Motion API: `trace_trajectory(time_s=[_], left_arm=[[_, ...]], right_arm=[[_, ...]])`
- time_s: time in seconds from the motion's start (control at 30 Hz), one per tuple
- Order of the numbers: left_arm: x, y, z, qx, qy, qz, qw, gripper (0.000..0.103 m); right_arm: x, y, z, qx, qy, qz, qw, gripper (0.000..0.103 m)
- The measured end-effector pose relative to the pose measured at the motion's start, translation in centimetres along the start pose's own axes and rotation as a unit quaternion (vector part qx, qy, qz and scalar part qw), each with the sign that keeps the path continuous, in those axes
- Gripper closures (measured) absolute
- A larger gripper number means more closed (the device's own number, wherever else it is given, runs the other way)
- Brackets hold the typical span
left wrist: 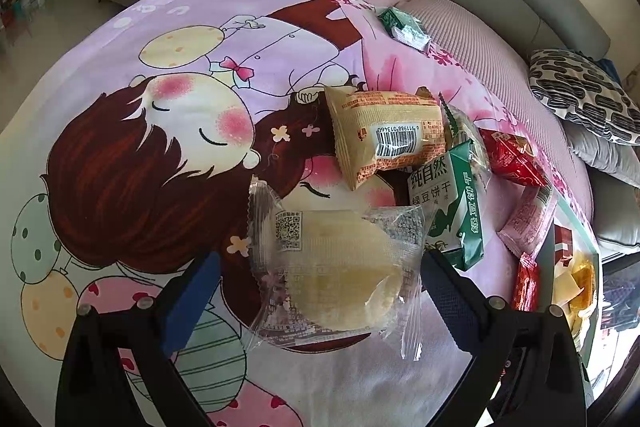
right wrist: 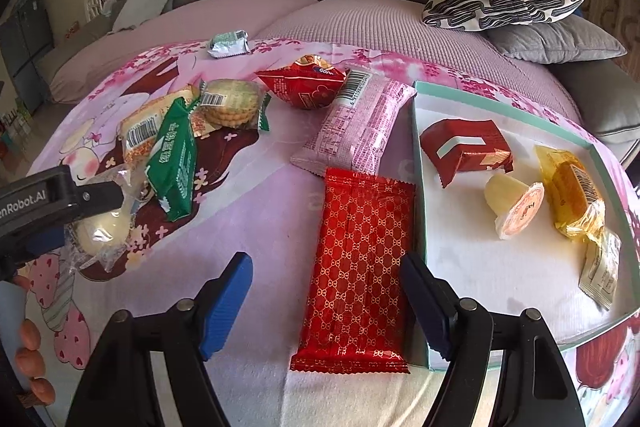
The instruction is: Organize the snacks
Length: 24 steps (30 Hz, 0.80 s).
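Hovering over the blanket (right wrist: 260,195), my right claw (right wrist: 326,301) stood wide around the red patterned packet (right wrist: 360,259) beside the tray (right wrist: 421,187), while my left claw (left wrist: 320,279) stood wide around the clear-wrapped cake (left wrist: 336,267).

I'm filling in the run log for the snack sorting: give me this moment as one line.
left gripper: jaws open around clear-wrapped cake | right gripper: jaws open over red patterned packet | tray: four snacks inside

Cartoon blanket (right wrist: 260,211) (snack packets (right wrist: 360,259), tray (right wrist: 418,163))
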<state>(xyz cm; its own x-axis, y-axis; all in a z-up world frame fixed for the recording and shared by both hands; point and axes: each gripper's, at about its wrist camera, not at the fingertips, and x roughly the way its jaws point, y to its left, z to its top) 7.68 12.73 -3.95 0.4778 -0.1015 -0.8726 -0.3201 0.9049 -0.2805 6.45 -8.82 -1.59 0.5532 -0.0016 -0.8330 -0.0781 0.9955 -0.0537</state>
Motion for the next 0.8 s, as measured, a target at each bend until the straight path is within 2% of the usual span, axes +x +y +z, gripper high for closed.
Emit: trace_trajectory(time_s=[0.27,0.4,0.6,0.8], left_arm=[[-0.2,0.1,0.2,-0.002,-0.002,-0.006,1.0000,0.003],[-0.2,0.2,0.2,-0.005,0.000,-0.012,0.9999,0.003],[-0.3,0.8,0.2,-0.016,0.000,-0.018,0.9997,0.003],[-0.2,0.8,0.2,-0.017,0.003,-0.021,0.9996,0.003]], right_arm=[[1.4,1.2,1.0,-0.013,0.019,-0.024,0.999,0.023],[1.8,1.3,0.7,-0.014,0.025,-0.017,0.999,0.022],[1.6,1.0,0.7,0.012,0.017,0.018,1.000,0.022],[1.3,1.7,0.6,0.006,0.013,0.053,0.998,0.021]])
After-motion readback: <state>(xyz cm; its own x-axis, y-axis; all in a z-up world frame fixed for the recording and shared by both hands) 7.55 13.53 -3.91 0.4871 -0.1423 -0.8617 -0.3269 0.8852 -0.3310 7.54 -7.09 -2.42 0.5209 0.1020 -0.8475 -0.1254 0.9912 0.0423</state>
